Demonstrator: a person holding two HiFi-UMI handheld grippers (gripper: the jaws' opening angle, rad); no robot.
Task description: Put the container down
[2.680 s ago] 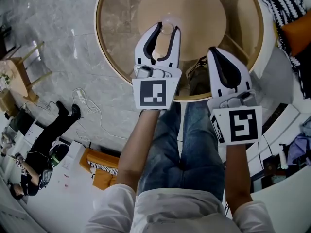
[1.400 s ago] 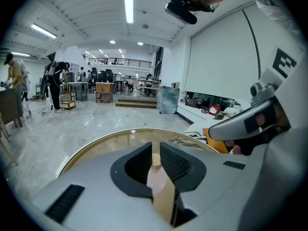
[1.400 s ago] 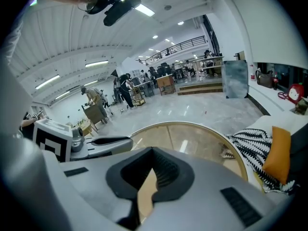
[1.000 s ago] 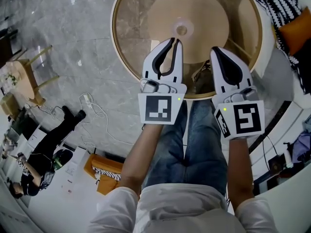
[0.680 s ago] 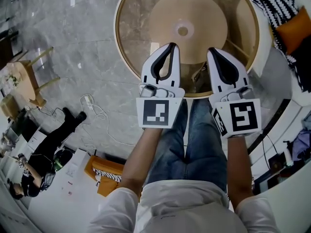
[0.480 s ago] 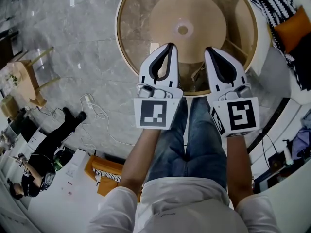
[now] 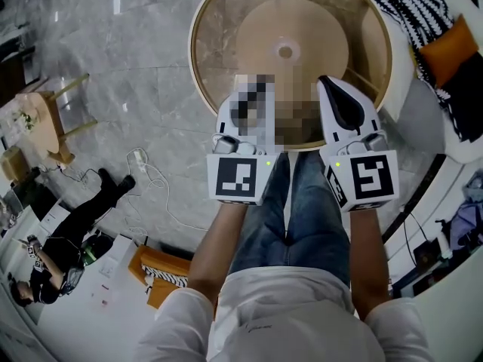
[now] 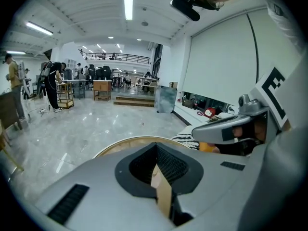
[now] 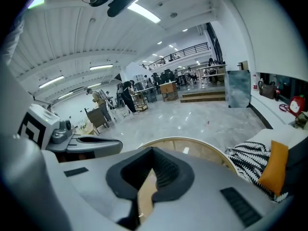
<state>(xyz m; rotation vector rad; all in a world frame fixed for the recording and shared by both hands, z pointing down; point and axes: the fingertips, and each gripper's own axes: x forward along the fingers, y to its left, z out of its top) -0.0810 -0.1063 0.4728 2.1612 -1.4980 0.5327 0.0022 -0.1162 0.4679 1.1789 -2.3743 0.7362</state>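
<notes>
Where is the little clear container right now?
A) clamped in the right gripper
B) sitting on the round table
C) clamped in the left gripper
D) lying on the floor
B: the container stands alone at the middle of the round table, while the left gripper and the right gripper are shut on nothing.

Round glass table [image 7: 213, 47], marble floor [image 7: 143, 66]

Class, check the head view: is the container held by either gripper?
No, the container stands alone on the table, apart from the left gripper and the right gripper.
</notes>
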